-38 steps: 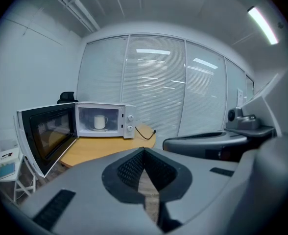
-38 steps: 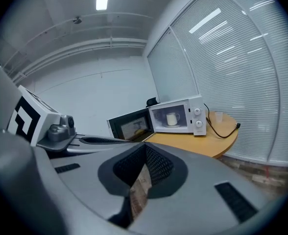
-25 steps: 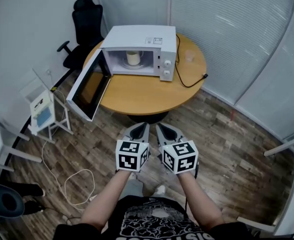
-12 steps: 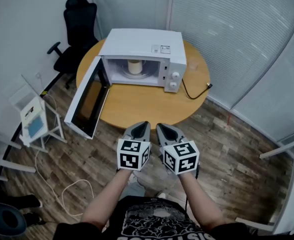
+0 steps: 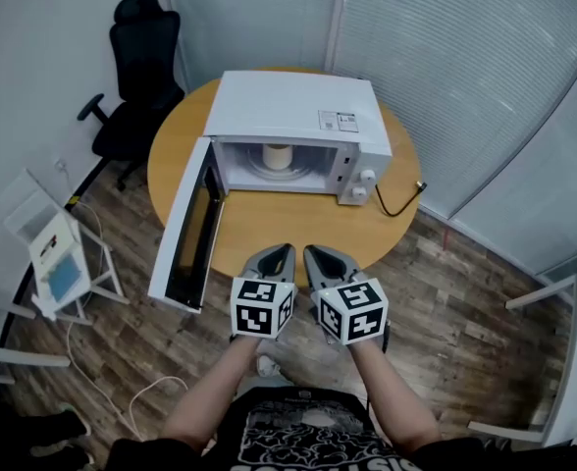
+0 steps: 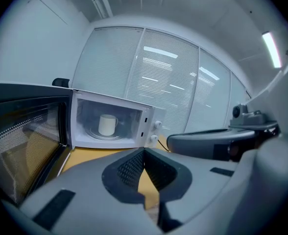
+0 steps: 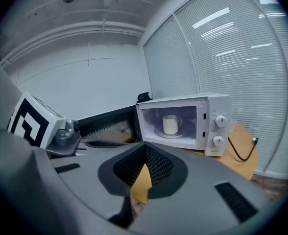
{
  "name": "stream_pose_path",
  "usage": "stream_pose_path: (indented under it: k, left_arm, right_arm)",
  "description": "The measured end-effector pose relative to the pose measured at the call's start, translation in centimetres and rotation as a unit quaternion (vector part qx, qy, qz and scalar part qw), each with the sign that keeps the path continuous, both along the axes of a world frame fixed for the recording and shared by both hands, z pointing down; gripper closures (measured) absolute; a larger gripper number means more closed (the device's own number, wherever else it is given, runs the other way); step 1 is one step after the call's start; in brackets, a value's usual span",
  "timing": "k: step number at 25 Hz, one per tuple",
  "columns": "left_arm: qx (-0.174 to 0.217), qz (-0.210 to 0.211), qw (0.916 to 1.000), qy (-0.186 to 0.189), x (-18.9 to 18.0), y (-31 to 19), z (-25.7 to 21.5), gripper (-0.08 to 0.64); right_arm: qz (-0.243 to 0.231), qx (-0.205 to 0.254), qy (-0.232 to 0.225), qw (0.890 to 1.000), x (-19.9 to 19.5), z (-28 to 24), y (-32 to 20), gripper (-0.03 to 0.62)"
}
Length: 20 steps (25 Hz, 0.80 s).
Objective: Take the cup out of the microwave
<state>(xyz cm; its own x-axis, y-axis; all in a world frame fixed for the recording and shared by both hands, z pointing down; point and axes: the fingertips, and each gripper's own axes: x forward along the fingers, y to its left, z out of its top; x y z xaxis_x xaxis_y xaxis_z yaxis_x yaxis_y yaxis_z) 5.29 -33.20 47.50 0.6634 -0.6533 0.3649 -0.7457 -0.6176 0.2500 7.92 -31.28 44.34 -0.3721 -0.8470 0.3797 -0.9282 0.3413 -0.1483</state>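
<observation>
A white microwave (image 5: 298, 116) stands on a round wooden table (image 5: 269, 222), its door (image 5: 192, 226) swung wide open to the left. Inside, a cream cup (image 5: 277, 155) stands upright on the turntable; the same cup (image 6: 107, 124) shows in the left gripper view, and as a cup (image 7: 170, 124) with its handle to the right in the right gripper view. My left gripper (image 5: 277, 255) and right gripper (image 5: 320, 255) are side by side at the table's near edge, both pointing at the oven, shut and empty, well short of the cup.
A black office chair (image 5: 136, 77) stands behind the table at the left. A white rack (image 5: 43, 253) and a loose cable (image 5: 151, 400) are on the wooden floor at the left. The microwave's power cord (image 5: 401, 199) trails off the table's right. Blinded glass walls close the back.
Both grippers, still shut and side by side, have come closer to the table. The microwave and its open door now sit nearer and larger in the head view.
</observation>
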Motion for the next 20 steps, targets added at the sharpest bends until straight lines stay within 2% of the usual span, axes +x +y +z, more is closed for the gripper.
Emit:
stream_pose_path:
  k: [4, 10, 20]
  left_arm:
    - [0.008, 0.013, 0.9998, 0.010, -0.6, -2.0, -0.2, 0.551]
    - [0.030, 0.008, 0.9995, 0.007, -0.7, -4.9, -0.3, 0.551]
    - [0.056, -0.023, 0.9981, 0.005, 0.8, -11.4, 0.5, 0.549]
  right_arm:
    - [0.013, 0.003, 0.012, 1.000, -0.9, -0.4, -1.6, 0.577]
    - [0.026, 0.006, 0.021, 0.999, -0.7, -0.3, -3.6, 0.577]
    - [0.006, 0.008, 0.014, 1.000, 1.1, 1.0, -9.5, 0.577]
